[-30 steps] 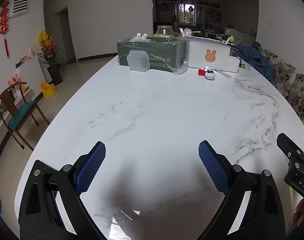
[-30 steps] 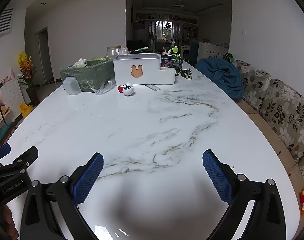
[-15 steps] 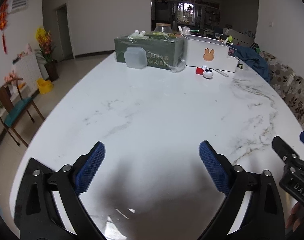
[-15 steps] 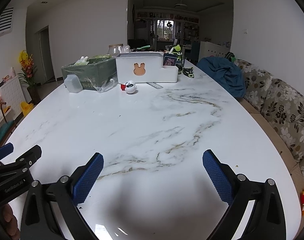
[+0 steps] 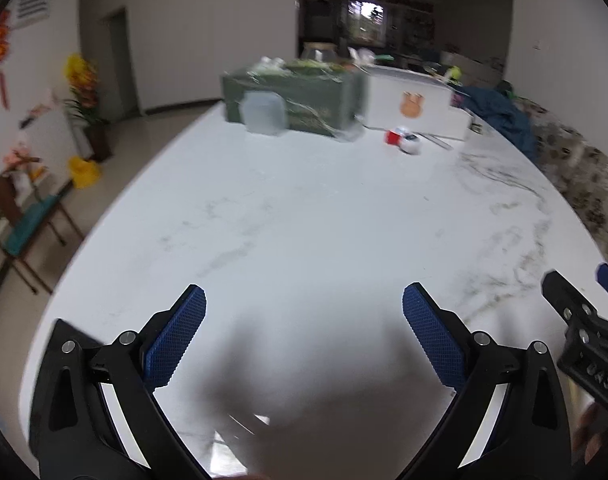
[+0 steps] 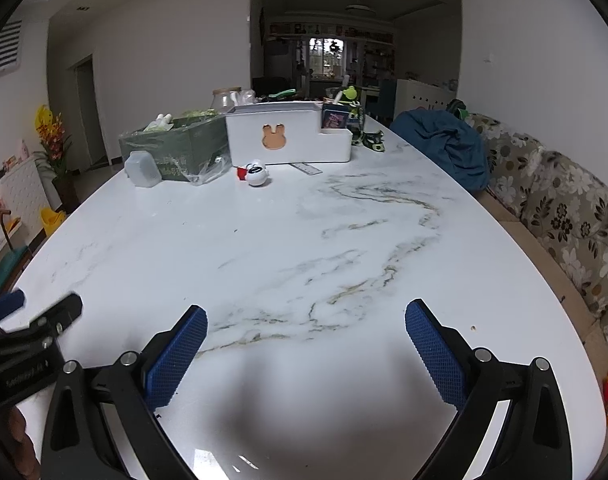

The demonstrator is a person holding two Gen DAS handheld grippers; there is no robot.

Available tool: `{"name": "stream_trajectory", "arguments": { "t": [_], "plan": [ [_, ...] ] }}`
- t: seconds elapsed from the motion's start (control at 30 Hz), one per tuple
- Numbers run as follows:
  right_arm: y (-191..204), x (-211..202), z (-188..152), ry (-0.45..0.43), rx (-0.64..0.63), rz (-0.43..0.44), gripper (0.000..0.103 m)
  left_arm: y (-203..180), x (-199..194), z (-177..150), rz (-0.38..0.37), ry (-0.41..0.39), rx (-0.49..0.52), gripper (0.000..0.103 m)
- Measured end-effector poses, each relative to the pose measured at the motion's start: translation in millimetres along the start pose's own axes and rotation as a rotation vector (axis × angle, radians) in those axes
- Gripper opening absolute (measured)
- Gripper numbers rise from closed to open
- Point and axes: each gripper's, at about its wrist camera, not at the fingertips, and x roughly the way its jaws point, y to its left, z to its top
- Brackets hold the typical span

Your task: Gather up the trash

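Both of my grippers are hovering low over the near end of the white marble table (image 6: 304, 240), side by side. My left gripper (image 5: 304, 336) is holding its jaws spread wide, nothing between the blue pads. My right gripper (image 6: 306, 344) is doing the same, wide and gripping nothing.

No obvious trash is lying on the bare marble near me. The clutter is sitting at the far end: a green box (image 6: 179, 148) with a crumpled clear plastic bag (image 6: 209, 170) trailing from its corner onto the table, and a translucent lidded container (image 6: 143, 168) leaning against its front. A white organiser with a rabbit cut-out (image 6: 287, 140) is standing just beside the box. A small red-and-white round toy (image 6: 255, 174) is resting in front of the two.

The left wrist view is smearing with motion blur; the far items are reading soft there. A blue jacket (image 6: 444, 144) is lying heaped on the floral sofa (image 6: 564, 208) along the table's right.
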Motion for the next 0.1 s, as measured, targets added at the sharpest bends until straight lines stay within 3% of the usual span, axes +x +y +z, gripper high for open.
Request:
{"name": "stream_trajectory", "arguments": {
  "t": [0.1],
  "plan": [
    [-4.3,2.9,-0.6,0.014,0.024,0.005,0.098,-0.8,-0.8,-2.9,0.019,-0.015,-0.001,0.096]
  ]
}}
